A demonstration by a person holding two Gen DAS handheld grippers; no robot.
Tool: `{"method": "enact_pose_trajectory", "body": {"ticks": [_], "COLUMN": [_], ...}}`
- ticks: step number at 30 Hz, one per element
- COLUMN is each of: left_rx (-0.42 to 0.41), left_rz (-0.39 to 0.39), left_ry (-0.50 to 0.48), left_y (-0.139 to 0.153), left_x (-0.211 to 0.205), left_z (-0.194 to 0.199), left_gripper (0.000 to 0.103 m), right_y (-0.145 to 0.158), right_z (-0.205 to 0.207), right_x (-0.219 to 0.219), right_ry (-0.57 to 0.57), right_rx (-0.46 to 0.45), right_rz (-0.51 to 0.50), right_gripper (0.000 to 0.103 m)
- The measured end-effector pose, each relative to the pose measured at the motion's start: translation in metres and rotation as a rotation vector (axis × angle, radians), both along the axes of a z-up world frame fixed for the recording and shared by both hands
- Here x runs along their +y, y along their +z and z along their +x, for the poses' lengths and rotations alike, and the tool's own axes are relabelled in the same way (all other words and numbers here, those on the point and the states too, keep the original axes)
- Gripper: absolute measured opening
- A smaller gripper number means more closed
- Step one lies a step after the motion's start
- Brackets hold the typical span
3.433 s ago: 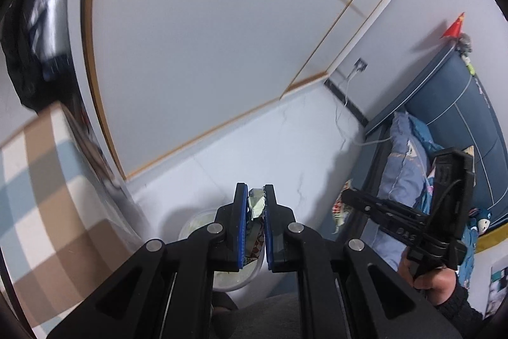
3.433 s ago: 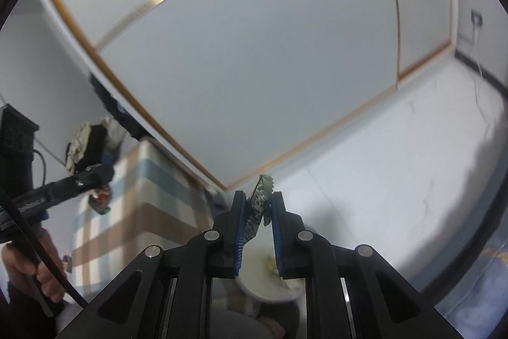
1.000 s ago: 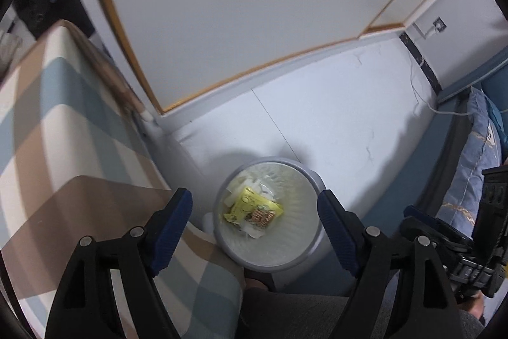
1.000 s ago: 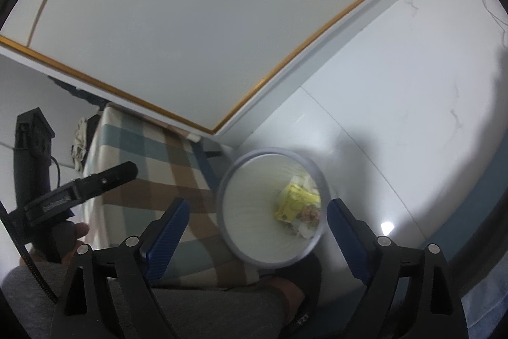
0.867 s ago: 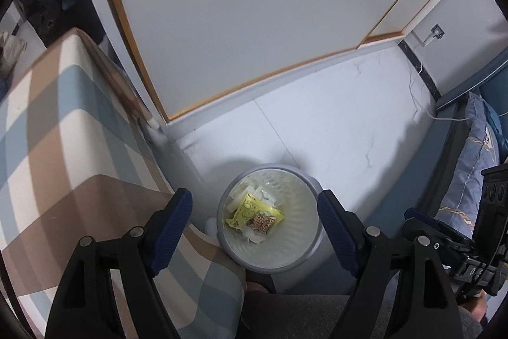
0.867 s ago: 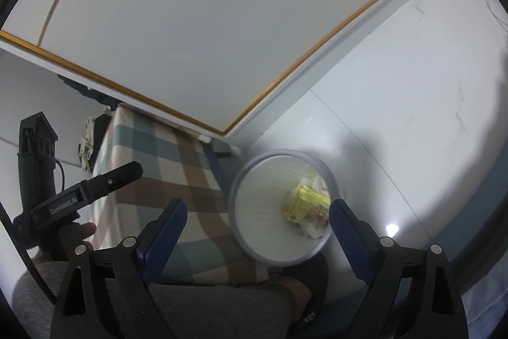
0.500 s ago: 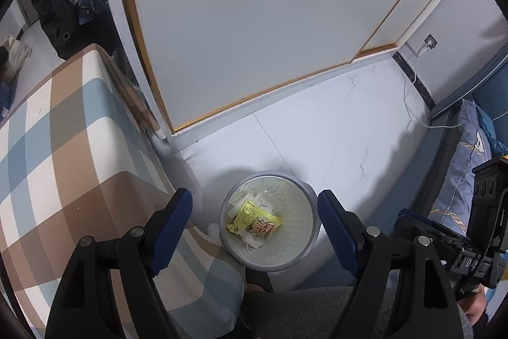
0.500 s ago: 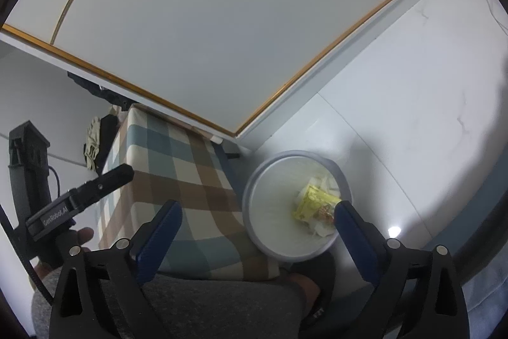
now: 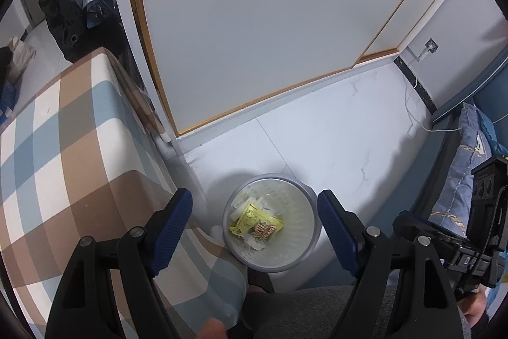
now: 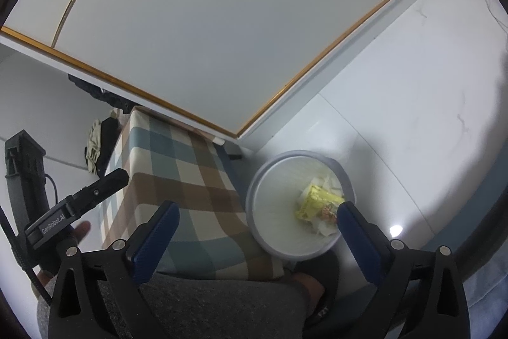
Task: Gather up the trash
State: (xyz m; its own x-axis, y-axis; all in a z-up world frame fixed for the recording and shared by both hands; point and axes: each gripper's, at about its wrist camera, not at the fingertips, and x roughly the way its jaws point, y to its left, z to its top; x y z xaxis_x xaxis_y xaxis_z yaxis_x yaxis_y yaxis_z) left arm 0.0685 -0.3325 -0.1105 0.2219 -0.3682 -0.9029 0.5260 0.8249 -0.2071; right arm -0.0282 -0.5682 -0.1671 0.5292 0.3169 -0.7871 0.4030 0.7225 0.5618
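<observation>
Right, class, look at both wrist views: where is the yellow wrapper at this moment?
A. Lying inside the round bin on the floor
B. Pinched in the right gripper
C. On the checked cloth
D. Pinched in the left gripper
A: the yellow wrapper lies among white scraps inside the bin on the floor, while the left gripper and right gripper both stand open with nothing between their pads.

Left tool (image 9: 254,231): angled steeply downward, jaws spread wide, nothing between them.
Right tool (image 10: 257,233): angled downward, jaws wide apart, empty.
</observation>
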Motion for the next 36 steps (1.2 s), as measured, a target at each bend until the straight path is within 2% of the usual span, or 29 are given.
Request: {"method": "enact_pose_trajectory", "body": {"ticks": [36], "left_rx": [0.016], "left_rz": [0.012], "left_ry": [-0.019], "left_y": [-0.0023], "left_x": [-0.0025], "left_z": [-0.0002], "left_gripper": [0.078], "right_y": [-0.0038], "right_z": [-0.0059], "right_x": [-0.0008], "right_ry": [-0.035], "right_rx": [0.004], "right_rz": [-0.007], "right_gripper": [0.101]}}
